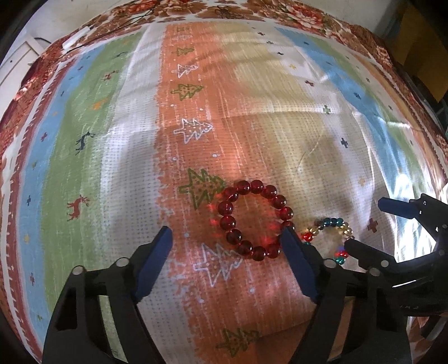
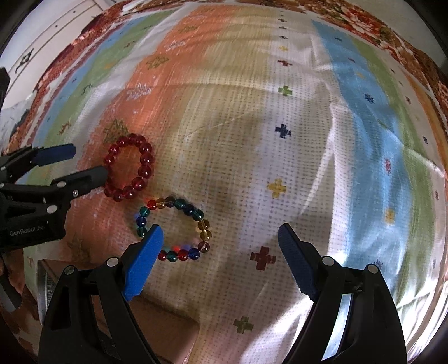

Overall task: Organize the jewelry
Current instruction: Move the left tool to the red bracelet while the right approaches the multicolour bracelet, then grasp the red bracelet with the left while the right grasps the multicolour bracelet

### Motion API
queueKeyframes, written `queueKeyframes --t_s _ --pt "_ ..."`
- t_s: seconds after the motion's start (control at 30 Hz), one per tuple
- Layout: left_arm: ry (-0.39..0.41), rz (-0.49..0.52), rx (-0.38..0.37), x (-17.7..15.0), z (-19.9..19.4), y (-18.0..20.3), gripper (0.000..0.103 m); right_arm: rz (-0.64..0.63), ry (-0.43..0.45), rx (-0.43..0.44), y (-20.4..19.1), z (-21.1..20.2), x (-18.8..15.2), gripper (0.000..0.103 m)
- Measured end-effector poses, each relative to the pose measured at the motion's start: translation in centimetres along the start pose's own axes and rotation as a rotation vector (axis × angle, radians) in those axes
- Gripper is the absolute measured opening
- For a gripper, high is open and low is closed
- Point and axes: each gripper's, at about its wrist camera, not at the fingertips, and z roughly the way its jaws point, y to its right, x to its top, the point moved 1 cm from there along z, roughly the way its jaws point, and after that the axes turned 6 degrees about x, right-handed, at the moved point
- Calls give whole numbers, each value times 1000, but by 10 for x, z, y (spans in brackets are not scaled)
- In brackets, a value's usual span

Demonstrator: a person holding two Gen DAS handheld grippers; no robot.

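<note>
A red bead bracelet (image 1: 256, 186) (image 2: 145, 159) lies flat on the striped patterned cloth (image 1: 252, 126) (image 2: 280, 156). Just to its right lies a multicoloured bead bracelet (image 1: 333, 222) (image 2: 203, 224), almost touching it. My left gripper (image 1: 225, 233) (image 2: 89, 161) points down over the red bracelet, open; its right fingertip overlaps the ring's right edge. My right gripper (image 2: 219, 229) (image 1: 366, 222) hangs open over the multicoloured bracelet, and its left fingertip covers the ring's lower left beads. Neither bracelet is gripped.
The cloth covers a bed with a brown floral spread (image 1: 308, 16) showing at its edges. A brown box edge (image 2: 168, 322) shows under my right gripper. A white plug with a dark cable (image 1: 75, 39) lies at the far left, near white furniture (image 1: 16, 61).
</note>
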Motion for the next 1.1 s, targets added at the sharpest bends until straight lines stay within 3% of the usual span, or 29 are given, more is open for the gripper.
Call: queueKeyframes --t_s 0.23,0.27,0.3,0.47,0.67,0.73,0.8,1.1 --pt "-33 26 0 2 14 4 61 -16 -20 -1 0 10 2 81" --pt "-37 27 2 2 16 4 60 -24 -22 0 -2 12 2 73" --pt "-38 33 11 3 18 4 60 -26 -25 0 -2 13 2 57" --pt "-35 58 28 3 23 4 58 -39 -36 -21 -4 16 4 47" --pt "-19 78 54 1 24 5 32 -37 -37 -20 -2 16 6 24" --pt "-18 90 47 0 23 5 21 -37 -41 -11 -1 15 4 10" --pt "-21 99 48 0 24 6 17 -37 -42 -2 1 14 2 10" --pt "-27 82 8 0 15 1 16 -55 -7 4 1 -2 2 10"
